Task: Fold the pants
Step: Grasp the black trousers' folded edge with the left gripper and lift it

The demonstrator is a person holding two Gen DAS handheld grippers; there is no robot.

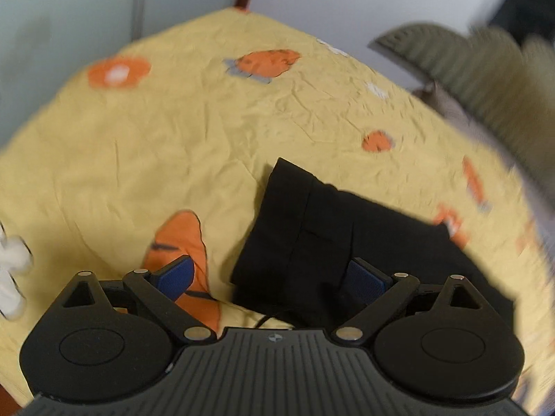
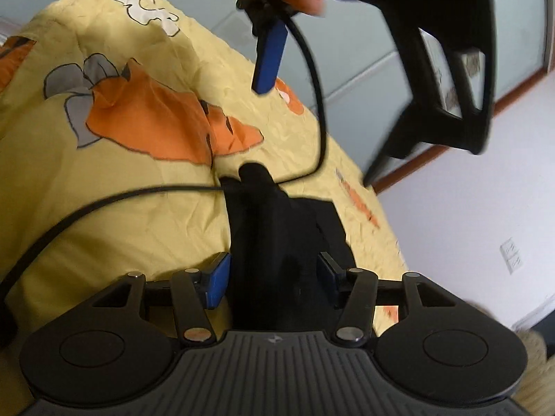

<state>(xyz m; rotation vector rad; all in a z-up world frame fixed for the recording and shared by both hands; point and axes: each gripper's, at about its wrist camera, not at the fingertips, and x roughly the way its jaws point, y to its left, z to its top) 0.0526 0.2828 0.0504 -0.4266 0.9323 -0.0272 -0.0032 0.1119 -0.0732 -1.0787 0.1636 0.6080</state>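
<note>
The black pants (image 1: 322, 239) lie folded into a compact bundle on the yellow bedsheet (image 1: 173, 138). My left gripper (image 1: 270, 277) is open above the bundle's near left edge, holding nothing. In the right wrist view the pants (image 2: 277, 228) sit between the fingers of my right gripper (image 2: 274, 277), whose jaws stand apart, not clamped on the cloth. The left gripper (image 2: 347, 52) hangs above in that view, one blue finger (image 2: 269, 59) pointing down.
The sheet has orange carrot prints (image 2: 156, 121) and covers a bed. A black cable (image 2: 104, 201) runs across the sheet to the left gripper. An olive ribbed sleeve (image 1: 485, 79) blurs at the upper right. Floor (image 2: 468, 208) lies beyond the bed's right edge.
</note>
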